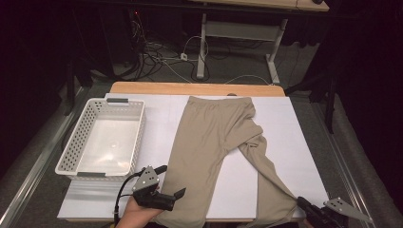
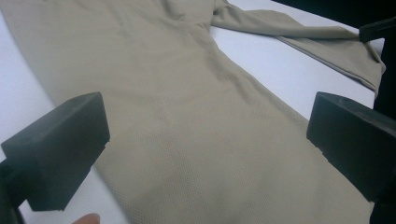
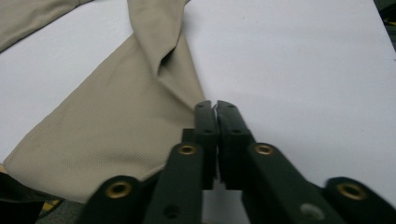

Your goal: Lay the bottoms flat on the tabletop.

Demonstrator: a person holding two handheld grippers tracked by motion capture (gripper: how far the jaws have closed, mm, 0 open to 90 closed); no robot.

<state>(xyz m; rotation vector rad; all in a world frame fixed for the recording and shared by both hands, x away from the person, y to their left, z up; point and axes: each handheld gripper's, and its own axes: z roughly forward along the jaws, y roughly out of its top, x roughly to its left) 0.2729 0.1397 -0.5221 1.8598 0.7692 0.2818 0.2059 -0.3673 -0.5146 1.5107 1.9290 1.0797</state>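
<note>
1. My right gripper (image 3: 215, 108): in the right gripper view the two jaws stand pressed together, pad to pad, with a thin edge of the beige trousers (image 3: 116, 135) pinched at their tips. The cloth fans away from the grip to the left and narrows into a twist farther up.
2. The high view puts that same right gripper (image 1: 304, 205) at the near right corner of the table, at the hem of the right trouser leg, which runs taut and slanted up to the crotch. It does not show the pinch itself; the right gripper view does.
3. My left gripper (image 2: 205, 135): in the left gripper view the jaws stand wide apart, nothing between the pads. They hang just above the left trouser leg, and I cannot tell whether they touch the cloth.
4. The high view shows my left gripper (image 1: 172, 198) in my left hand (image 1: 138, 211) at the near edge, over the left leg's hem.
5. The trousers (image 1: 211, 137) lie flat on the white table cover (image 1: 285, 137), waistband at the far side.
6. A white perforated basket (image 1: 102, 137) stands to the left, apart from the trousers; the high view shows it.
</note>
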